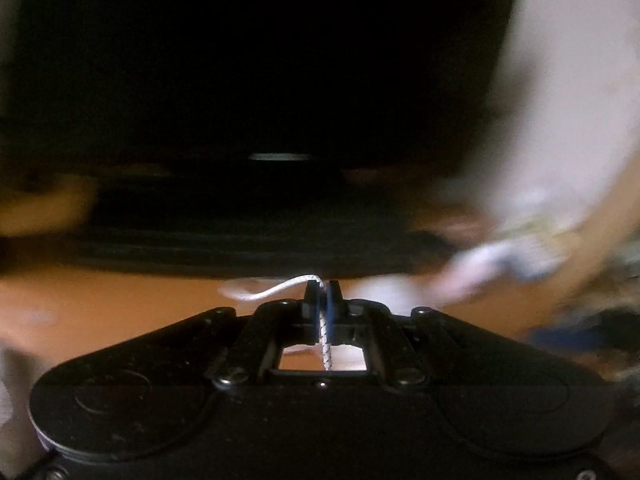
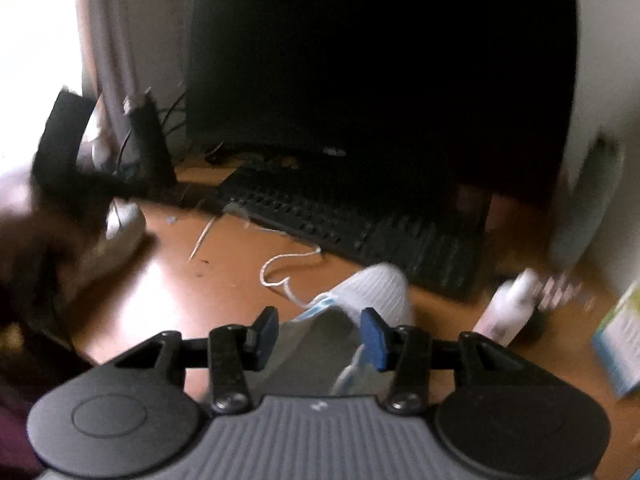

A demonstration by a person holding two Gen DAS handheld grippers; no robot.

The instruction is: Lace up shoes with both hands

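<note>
Presently the shoe [image 2: 372, 292] lies on my desk [image 2: 224, 280], probably light and soft. My right tool [image 2: 320, 332] stands spread above it. My left tool [image 1: 322, 292] pinches the limp, thin lace [image 1: 280, 286]; grip near its tip.

Dark monitor [image 2: 380, 60] behind black keyboard [image 2: 352, 232] on orange desk [image 2: 192, 288]; white bottle [image 2: 508, 308] at rt, blurred.

My left gripper [image 1: 322, 289] is clamped tight, pointing downward; my right gripper [image 2: 320, 330] stands half open, pads gripping nothing.
</note>
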